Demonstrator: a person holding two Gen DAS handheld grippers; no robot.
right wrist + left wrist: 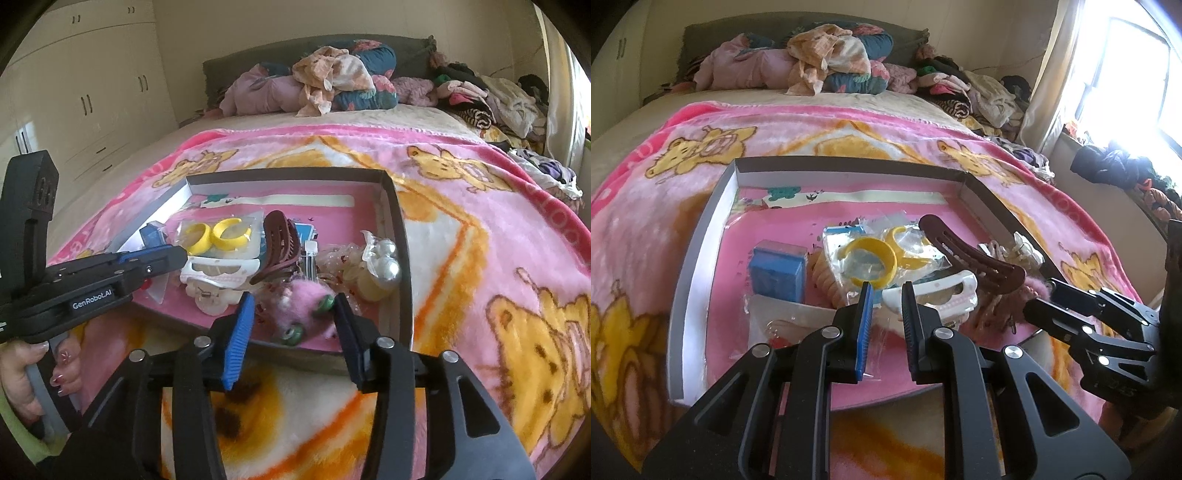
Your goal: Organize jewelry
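A shallow cardboard tray [701,236] [400,236] lies on a pink bear blanket and holds accessories: yellow bangles in clear packets [866,264] [218,234], a brown hair claw [975,254] [279,240], a white clip [938,295] [218,271], a blue box [777,269], pearl beads [386,266] and a pink fuzzy piece [306,310]. My left gripper [886,291] is open, empty, over the tray's near part, just before the white clip. My right gripper [295,306] is open, its fingers either side of the pink fuzzy piece.
The tray sits on a bed [258,125]. Piled clothes and pillows [332,81] lie at the headboard and along the right side. Wardrobes [85,96] stand at the left; a bright window [1126,81] is at the right.
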